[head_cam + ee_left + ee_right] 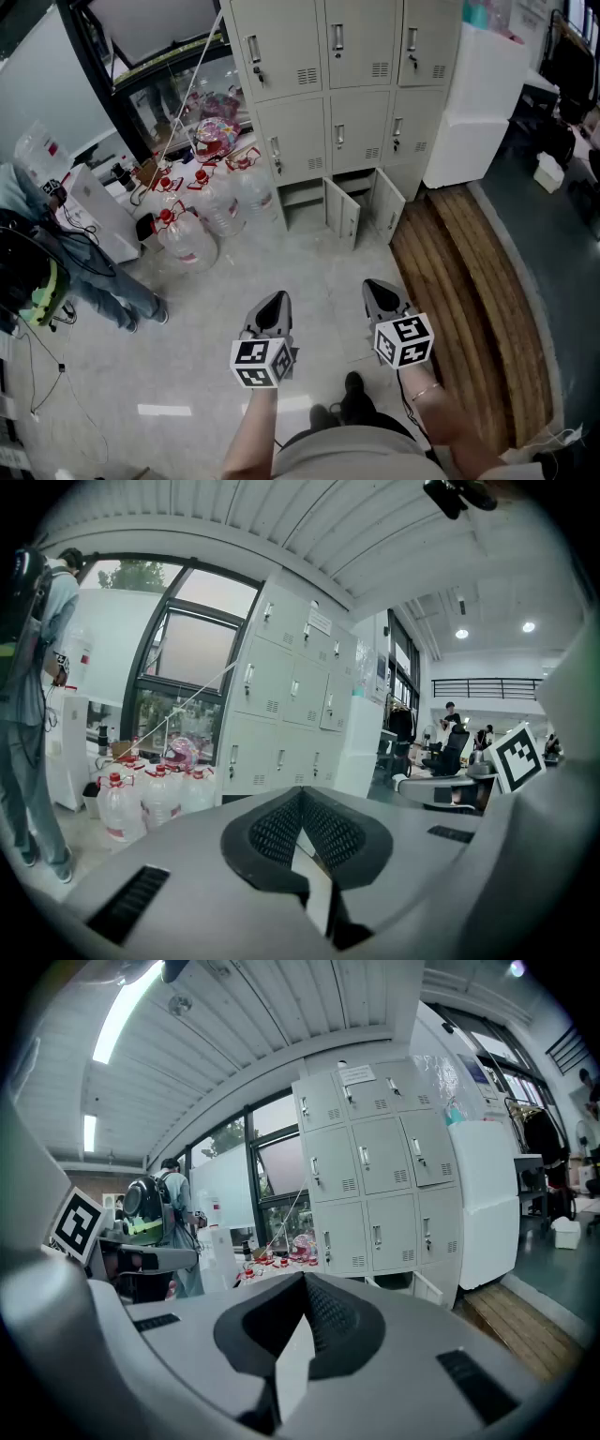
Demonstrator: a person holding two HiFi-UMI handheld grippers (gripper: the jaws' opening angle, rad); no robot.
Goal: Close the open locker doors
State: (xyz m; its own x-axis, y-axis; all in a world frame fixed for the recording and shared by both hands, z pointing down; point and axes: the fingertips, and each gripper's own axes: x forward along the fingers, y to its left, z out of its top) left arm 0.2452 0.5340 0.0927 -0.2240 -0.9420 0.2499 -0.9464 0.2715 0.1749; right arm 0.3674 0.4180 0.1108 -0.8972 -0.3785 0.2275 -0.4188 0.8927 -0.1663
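Evidently standing well back from the lockers point(337, 84), holding left claw point(276, 298) and right claw point(376, 285) clenched empty, leaving one bottom door point(343, 214) and its neighbour point(389, 203) hanging open, untouched.

No legible text or signs

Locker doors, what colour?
Pale beige-grey; the locker doors show best in the head view.

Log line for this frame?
stage: pre-contact | left gripper: shut, empty | right gripper: shut, empty | bottom locker doors: two open, untouched
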